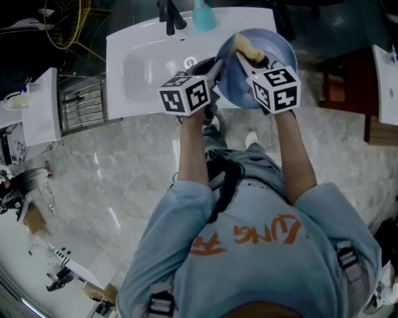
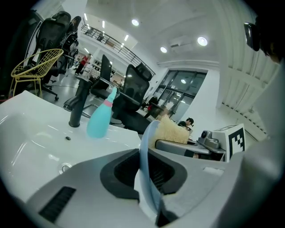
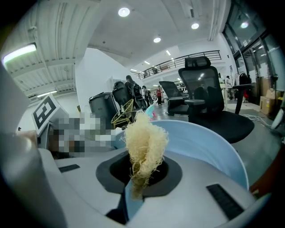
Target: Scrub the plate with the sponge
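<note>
A pale blue plate [image 1: 264, 53] is held on edge over the right end of the white sink [image 1: 143, 68]. My left gripper [image 1: 216, 67] is shut on the plate's left rim. In the left gripper view the plate [image 2: 147, 147] runs edge-on between the jaws of my left gripper [image 2: 149, 178]. My right gripper [image 1: 245, 54] is shut on a yellowish fibrous sponge [image 1: 241, 45] that lies against the plate's face. In the right gripper view the sponge [image 3: 144, 142] sticks up from my right gripper [image 3: 140, 178], with the plate's bowl [image 3: 209, 147] just behind it.
A black faucet [image 1: 169, 15] and a teal bottle [image 1: 204, 15] stand at the sink's back edge, and the drain [image 1: 189, 62] is beside the plate. A metal rack [image 1: 81, 102] and a white counter [image 1: 43, 105] are at the left. Marble floor lies below.
</note>
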Demonstrator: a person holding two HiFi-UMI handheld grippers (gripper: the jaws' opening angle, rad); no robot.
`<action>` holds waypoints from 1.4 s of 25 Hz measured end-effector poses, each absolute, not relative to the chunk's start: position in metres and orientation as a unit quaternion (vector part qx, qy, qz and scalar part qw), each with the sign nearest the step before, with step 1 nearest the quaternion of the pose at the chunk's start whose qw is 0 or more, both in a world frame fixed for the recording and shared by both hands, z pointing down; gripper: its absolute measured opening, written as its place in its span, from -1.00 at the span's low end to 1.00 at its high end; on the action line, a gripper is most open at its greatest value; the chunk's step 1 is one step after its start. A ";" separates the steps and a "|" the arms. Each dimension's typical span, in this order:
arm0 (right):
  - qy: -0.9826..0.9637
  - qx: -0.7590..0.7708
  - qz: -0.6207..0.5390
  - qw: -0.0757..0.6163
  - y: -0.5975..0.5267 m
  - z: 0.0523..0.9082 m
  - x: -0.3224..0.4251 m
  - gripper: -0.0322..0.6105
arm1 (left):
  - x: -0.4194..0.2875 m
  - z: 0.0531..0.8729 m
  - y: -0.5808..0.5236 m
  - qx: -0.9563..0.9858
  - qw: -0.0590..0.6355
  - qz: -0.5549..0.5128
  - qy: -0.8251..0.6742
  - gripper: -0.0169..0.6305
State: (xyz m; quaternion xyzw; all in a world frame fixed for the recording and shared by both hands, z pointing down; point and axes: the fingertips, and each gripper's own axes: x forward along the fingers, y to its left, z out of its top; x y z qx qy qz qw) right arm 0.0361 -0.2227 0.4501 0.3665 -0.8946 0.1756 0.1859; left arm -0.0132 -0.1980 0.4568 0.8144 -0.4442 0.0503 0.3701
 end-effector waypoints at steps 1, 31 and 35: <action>-0.892 0.372 0.176 0.187 -0.223 0.451 0.041 -0.79 | -0.013 0.457 -0.198 0.815 0.370 0.050 -0.444 -0.82; -0.784 0.511 0.224 0.272 -0.204 0.497 0.196 -0.79 | 0.003 0.466 -0.176 0.800 0.389 0.014 -0.457 -0.81; -0.780 0.508 0.225 0.288 -0.201 0.507 0.192 -0.79 | -0.008 0.473 -0.173 0.792 0.395 0.007 -0.466 -0.80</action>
